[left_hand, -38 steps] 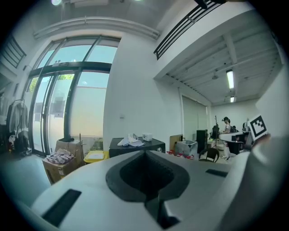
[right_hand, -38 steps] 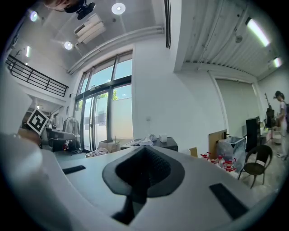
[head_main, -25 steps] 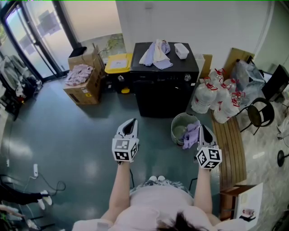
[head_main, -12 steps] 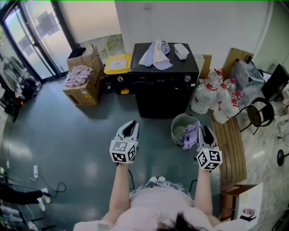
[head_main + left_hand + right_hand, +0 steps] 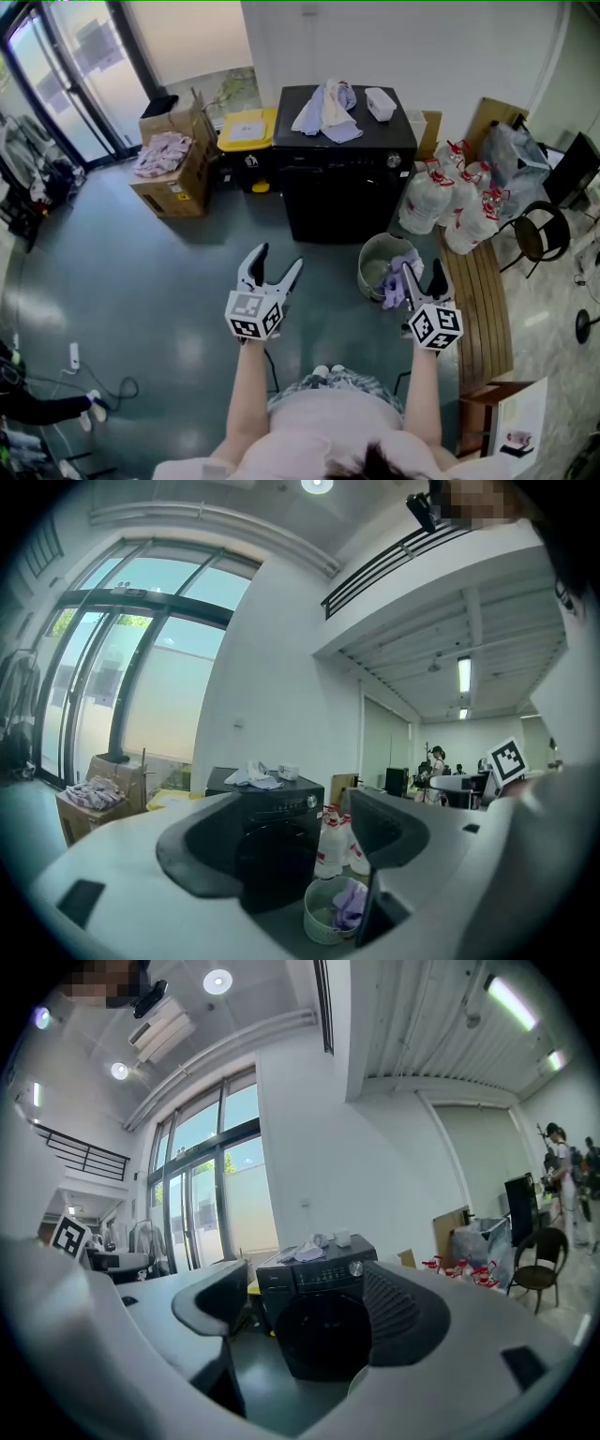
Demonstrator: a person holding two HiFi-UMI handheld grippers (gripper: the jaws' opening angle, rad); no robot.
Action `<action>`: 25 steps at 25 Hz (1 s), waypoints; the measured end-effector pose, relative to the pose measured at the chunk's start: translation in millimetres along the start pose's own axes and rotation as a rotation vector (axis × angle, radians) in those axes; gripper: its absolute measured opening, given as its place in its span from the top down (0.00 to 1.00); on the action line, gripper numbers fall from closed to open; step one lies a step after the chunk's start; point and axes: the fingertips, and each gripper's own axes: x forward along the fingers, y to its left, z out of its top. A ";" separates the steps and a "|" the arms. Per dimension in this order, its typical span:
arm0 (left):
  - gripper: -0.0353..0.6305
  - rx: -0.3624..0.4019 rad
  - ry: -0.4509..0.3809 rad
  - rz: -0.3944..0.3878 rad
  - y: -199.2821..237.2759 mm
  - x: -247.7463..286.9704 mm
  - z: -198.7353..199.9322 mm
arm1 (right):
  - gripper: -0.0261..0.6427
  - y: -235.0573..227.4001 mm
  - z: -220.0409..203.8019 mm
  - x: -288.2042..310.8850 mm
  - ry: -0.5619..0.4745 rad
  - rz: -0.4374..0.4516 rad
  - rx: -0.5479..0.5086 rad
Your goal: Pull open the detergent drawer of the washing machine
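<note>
Person's left tongs (image 5: 279,258) and right tongs (image 5: 423,270) both opening, empty, aimed at black washing machine (image 5: 347,192), well apart across floor (image 5: 141,281)

We see a glossy dark teal floor (image 5: 169,272) below a plain white wall (image 5: 450,47). Tall dark-framed glass windows (image 5: 66,84) stand at left; a slatted wooden bench (image 5: 483,309) and a black round-seated chair (image 5: 537,238) stand at right. Round white ceiling lamps (image 5: 217,981) and a long strip lamp (image 5: 511,1002) shine overhead.
</note>
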 end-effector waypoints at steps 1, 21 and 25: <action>0.42 0.009 0.000 0.003 2.2 -0.5 0.3 | 0.39 2.7 -1.4 1.0 0.002 0.002 0.002; 0.41 0.012 0.002 0.007 41.0 65.9 -0.1 | 0.37 4.3 -1.8 72.8 -0.006 0.017 0.011; 0.41 0.035 0.008 0.009 53.2 99.9 2.9 | 0.37 -7.7 -4.5 111.3 -0.007 0.019 0.043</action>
